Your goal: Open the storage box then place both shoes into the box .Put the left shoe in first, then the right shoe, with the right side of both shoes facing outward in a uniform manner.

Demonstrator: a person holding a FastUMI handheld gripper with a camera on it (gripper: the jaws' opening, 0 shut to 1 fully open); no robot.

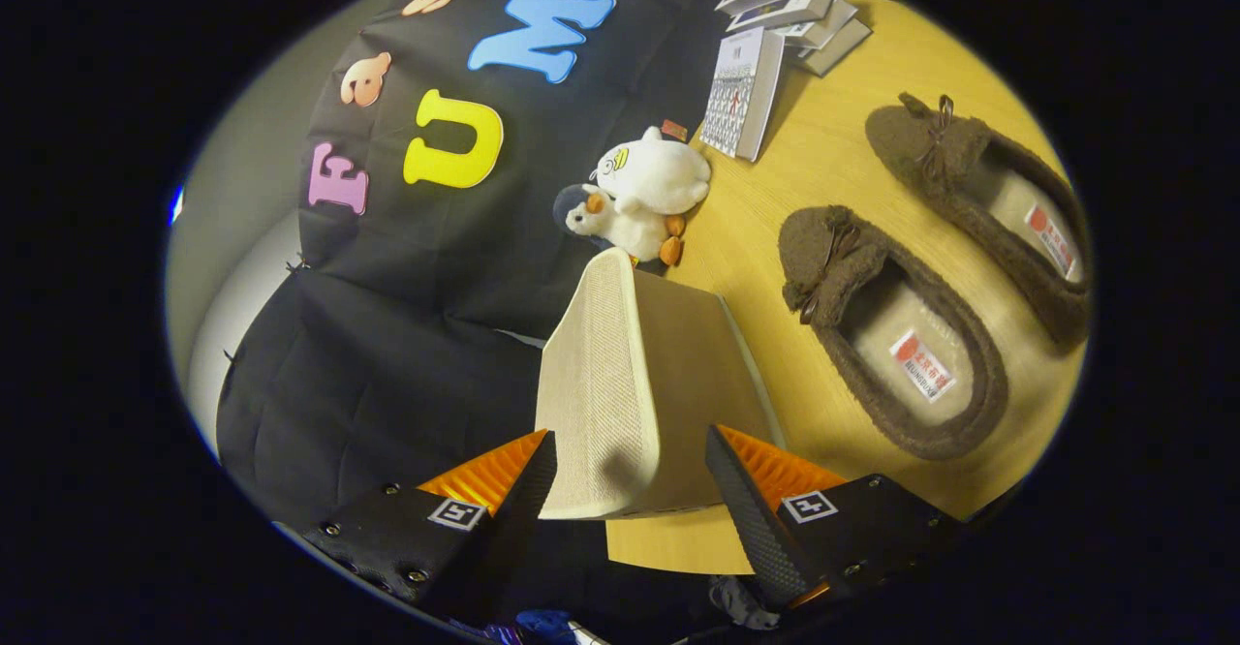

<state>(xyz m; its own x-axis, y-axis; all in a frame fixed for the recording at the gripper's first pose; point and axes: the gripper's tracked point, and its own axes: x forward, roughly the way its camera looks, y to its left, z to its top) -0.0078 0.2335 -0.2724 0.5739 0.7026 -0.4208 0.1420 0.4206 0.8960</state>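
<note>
You're at the opening step: gripper (630, 476) fingers spread around the storage box (639, 383) (shoes (886, 335) waiting); close, then lift.

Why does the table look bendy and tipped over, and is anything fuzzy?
In the gripper view, the fisheye lens curves the yellow wooden table and tilts everything. The two brown fuzzy slippers look sharp, lit warmly, with soft shadows. The open gripper has the beige fabric storage box between its fingers, and a faint shadow falls on the box.
</note>
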